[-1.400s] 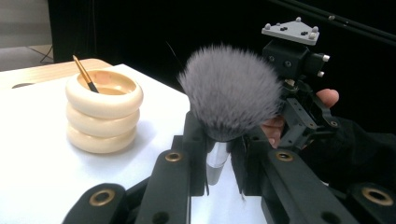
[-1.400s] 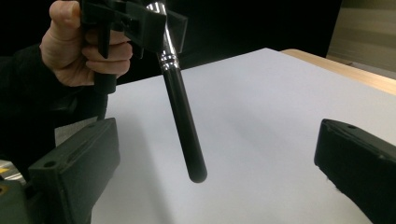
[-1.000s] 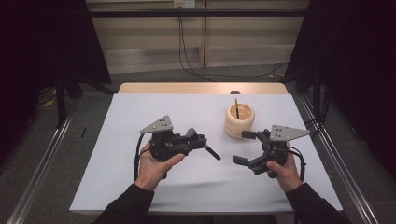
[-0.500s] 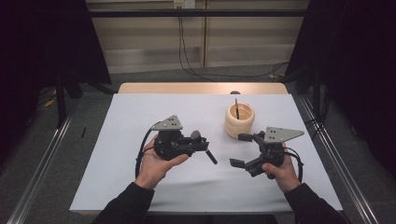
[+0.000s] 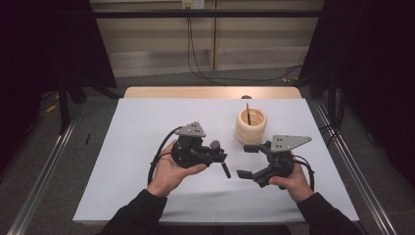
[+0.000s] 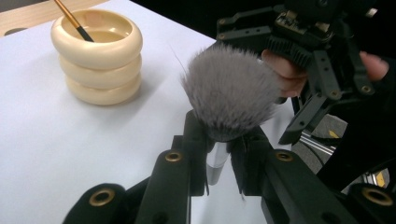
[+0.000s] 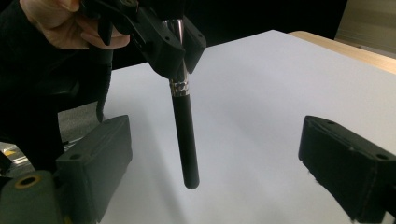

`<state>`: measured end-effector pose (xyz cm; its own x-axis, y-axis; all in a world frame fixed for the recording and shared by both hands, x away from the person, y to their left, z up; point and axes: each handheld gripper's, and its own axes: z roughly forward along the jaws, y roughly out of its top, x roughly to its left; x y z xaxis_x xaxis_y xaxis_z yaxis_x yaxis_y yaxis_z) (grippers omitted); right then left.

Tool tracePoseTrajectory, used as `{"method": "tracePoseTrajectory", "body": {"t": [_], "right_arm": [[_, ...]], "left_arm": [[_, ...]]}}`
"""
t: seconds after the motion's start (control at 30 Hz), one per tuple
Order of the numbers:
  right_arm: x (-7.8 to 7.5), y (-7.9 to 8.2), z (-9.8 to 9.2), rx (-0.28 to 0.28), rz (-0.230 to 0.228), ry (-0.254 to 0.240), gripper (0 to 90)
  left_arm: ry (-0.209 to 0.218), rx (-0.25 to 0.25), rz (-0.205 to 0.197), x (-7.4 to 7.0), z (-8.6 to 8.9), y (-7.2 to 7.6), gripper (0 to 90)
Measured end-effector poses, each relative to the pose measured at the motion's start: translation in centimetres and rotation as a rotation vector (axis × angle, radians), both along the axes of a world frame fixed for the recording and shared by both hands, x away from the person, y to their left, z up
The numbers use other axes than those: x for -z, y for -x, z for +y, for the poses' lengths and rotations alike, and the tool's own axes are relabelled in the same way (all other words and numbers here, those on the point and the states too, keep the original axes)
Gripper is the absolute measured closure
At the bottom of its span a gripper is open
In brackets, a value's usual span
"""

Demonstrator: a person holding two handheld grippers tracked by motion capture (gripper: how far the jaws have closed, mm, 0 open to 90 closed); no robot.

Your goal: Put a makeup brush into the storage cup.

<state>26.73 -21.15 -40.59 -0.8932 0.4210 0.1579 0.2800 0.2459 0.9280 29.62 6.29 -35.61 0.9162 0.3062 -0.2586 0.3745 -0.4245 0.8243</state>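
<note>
A makeup brush with a fluffy grey head (image 6: 231, 91) and a black handle (image 7: 184, 135) is clamped at its silver ferrule by my left gripper (image 5: 219, 157), which is shut on it; the handle (image 5: 226, 170) hangs down over the white table cover. My right gripper (image 5: 248, 160) faces it from the right, open. Its jaws have just been closing a little, and the handle stays in front of the gap, apart from both pads (image 7: 93, 154). A cream ribbed cup (image 5: 251, 126) behind the grippers holds a thin brush (image 6: 74, 21) upright.
The white cover (image 5: 147, 137) spreads over the table, with a wooden strip (image 5: 210, 92) along the far edge. Metal rails (image 5: 352, 161) run down both sides. Cables trail from each gripper toward the person's forearms.
The left gripper has carried the brush to the right, closer to the right gripper. The right gripper's jaws stand slightly narrower than before.
</note>
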Motion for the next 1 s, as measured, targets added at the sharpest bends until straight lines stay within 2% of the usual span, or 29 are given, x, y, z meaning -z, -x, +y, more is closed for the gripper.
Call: {"method": "tracePoseTrajectory", "body": {"t": [0.17, 0.33, 0.47, 0.5, 0.6, 0.67, 0.73, 0.8, 1.0], "right_arm": [[0.1, 0.0, 0.7, -0.031, 0.005, 0.022, 16.3], [0.2, 0.2, 1.1, -0.055, -0.001, 0.025, 27.2], [0.3, 0.2, 1.5, -0.069, 0.005, 0.037, 38.0], [0.3, 0.2, 1.6, -0.073, 0.011, 0.042, 41.1], [0.5, 0.1, 1.8, -0.079, 0.015, 0.053, 48.2], [0.5, 0.1, 2.1, -0.091, 0.016, 0.056, 53.5], [0.6, 0.1, 2.3, -0.093, 0.012, 0.063, 57.4], [0.6, 0.1, 2.4, -0.094, 0.009, 0.077, 61.2], [0.6, 0.2, 2.4, -0.105, 0.005, 0.069, 68.2]], "left_arm": [[0.014, 0.005, 0.011, 0.0, -0.3, 0.2, 77.6], [0.020, 0.009, 0.015, 0.2, -0.5, 0.3, 77.5], [0.005, 0.012, 0.012, 0.3, -0.7, 0.3, 77.6], [0.020, 0.014, 0.020, 0.4, -0.7, 0.3, 77.6], [0.004, 0.019, 0.021, 0.5, -0.8, 0.3, 77.6], [0.019, 0.020, 0.025, 0.6, -0.9, 0.3, 77.6], [0.008, 0.025, 0.024, 0.6, -0.9, 0.3, 77.6], [0.014, 0.034, 0.023, 0.6, -1.0, 0.4, 77.6], [0.024, 0.039, 0.031, 0.8, -1.1, 0.4, 77.6]]}}
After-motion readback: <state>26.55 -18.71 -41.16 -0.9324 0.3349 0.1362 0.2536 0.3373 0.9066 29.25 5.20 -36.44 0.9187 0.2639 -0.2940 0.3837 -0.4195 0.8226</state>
